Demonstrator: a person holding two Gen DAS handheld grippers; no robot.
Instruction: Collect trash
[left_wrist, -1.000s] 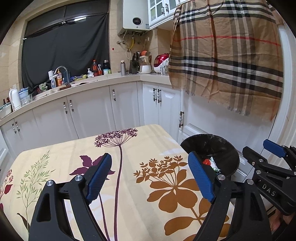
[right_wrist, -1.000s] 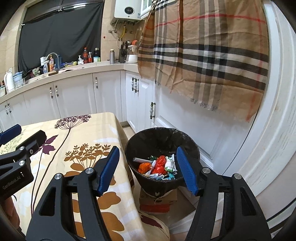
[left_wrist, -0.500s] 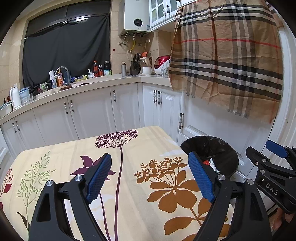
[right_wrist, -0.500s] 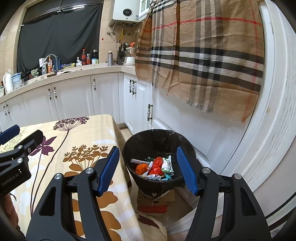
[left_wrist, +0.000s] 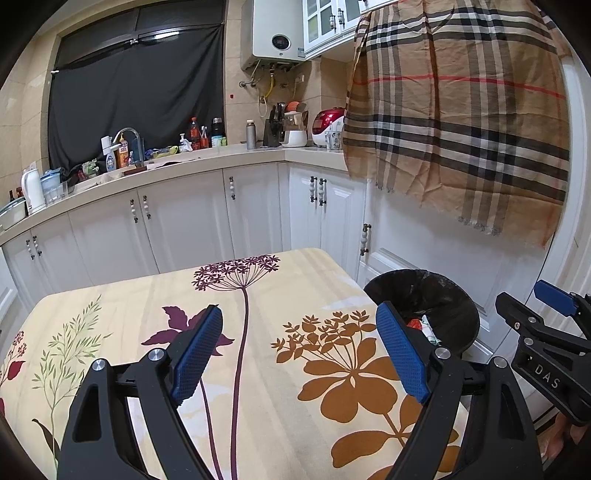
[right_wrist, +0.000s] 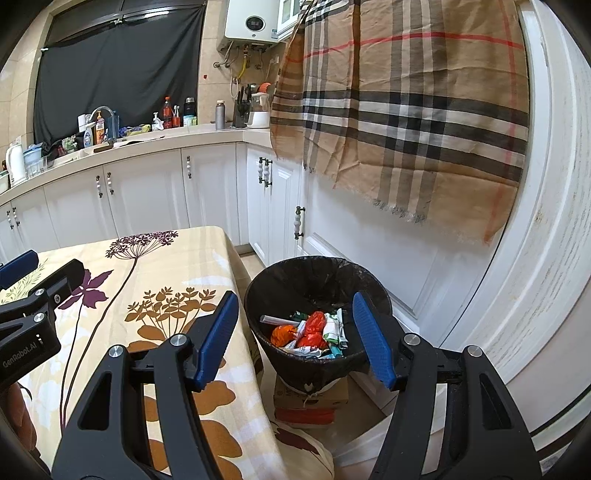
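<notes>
Both blue-padded black grippers, left (left_wrist: 299, 349) and right (right_wrist: 291, 336), stood open and empty above the floral-clothed table (left_wrist: 258, 295); crumpled wrappers (right_wrist: 314, 332) lay inside the black-lined round bin (right_wrist: 295, 273) beside it.

Both wrist views angled down, sharing table (left_wrist: 258, 387), bin (right_wrist: 317, 280)

White letters "DAS" stand on the black body of the right gripper (left_wrist: 546, 325), seen at the right edge of the left wrist view. "GenRobot.AI" is printed on the left gripper (right_wrist: 22, 273) body, at the right wrist view's left edge.
</notes>
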